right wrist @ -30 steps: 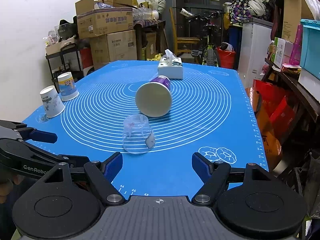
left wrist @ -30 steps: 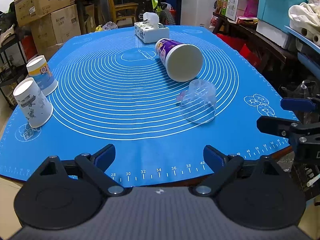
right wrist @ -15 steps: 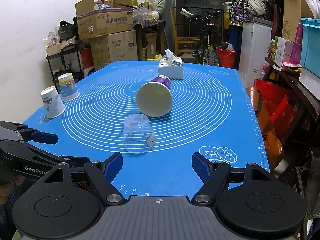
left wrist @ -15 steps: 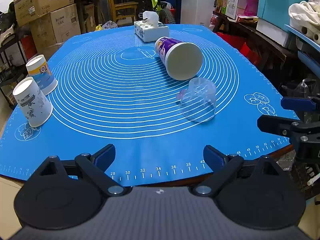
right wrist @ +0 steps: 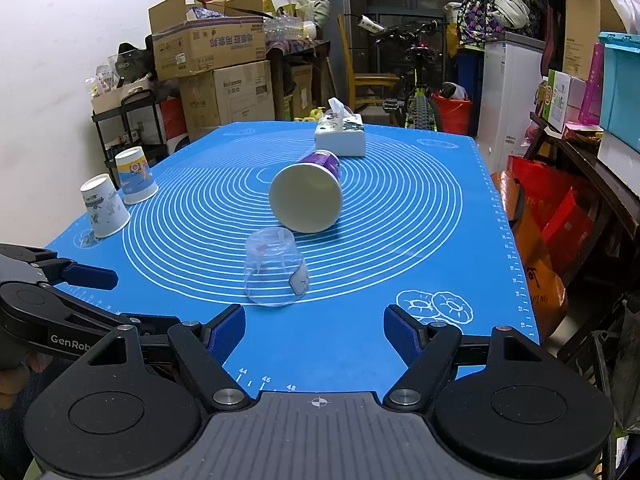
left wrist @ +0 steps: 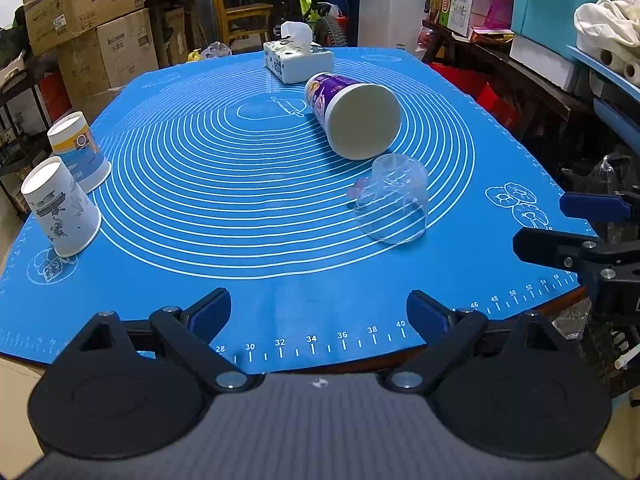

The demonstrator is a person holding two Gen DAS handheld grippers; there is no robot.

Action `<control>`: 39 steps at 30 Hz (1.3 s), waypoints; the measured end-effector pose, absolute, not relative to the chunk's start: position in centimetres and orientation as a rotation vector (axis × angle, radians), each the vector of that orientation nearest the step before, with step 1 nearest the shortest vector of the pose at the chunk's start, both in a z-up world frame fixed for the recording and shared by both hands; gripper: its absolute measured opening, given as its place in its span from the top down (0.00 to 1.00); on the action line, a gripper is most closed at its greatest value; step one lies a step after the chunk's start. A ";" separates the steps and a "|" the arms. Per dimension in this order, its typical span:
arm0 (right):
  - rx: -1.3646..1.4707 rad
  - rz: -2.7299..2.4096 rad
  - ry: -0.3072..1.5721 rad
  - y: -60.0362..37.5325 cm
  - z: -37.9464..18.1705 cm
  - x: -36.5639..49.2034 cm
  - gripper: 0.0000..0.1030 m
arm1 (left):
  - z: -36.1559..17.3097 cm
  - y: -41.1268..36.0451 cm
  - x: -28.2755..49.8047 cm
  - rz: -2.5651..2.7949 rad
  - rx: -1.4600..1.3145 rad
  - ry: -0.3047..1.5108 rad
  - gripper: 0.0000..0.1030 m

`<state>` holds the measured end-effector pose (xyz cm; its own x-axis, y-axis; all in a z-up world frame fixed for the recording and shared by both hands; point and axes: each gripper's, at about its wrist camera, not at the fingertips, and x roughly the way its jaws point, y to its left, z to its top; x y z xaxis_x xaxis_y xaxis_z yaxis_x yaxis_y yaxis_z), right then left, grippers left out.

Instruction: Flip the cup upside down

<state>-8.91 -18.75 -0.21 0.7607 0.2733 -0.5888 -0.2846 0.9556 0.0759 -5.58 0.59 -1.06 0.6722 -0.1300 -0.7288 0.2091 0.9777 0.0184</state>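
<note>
A purple paper cup (left wrist: pixel 352 114) lies on its side on the blue mat (left wrist: pixel 240 200), its cream mouth facing me; it also shows in the right wrist view (right wrist: pixel 308 196). A clear plastic cup (left wrist: pixel 394 200) stands upside down just in front of it, also seen in the right wrist view (right wrist: pixel 276 272). Two paper cups (left wrist: pixel 60 208) (left wrist: pixel 78 152) stand upside down at the mat's left. My left gripper (left wrist: pixel 320 312) is open and empty at the mat's near edge. My right gripper (right wrist: pixel 316 330) is open and empty, just short of the clear cup.
A tissue box (left wrist: pixel 298 58) stands at the far end of the mat. Cardboard boxes (right wrist: pixel 208 52) and a rack stand to the left, a bicycle (right wrist: pixel 416 92) behind, shelves and red bags (right wrist: pixel 552 216) to the right.
Both grippers have drifted very slightly; the cups have not moved.
</note>
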 end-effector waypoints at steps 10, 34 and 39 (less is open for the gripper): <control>-0.002 0.307 0.641 -19.3 -0.4 -8.6 0.22 | -1.0 0.2 -5.1 -0.184 0.112 0.825 0.09; 0.038 0.310 0.639 -20.3 -1.0 -8.1 0.22 | -1.2 -1.3 -4.1 -0.210 0.124 0.827 0.09; 0.104 0.255 0.616 -21.7 -1.3 -7.3 0.22 | -1.2 -3.5 -1.7 -0.237 0.118 0.801 0.09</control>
<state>-7.30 -21.74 -1.34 0.7860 0.2669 -0.5577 -0.2053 0.9635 0.1718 -1.69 -3.50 -1.18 0.6714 -0.1652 -0.7224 0.2546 0.9669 0.0155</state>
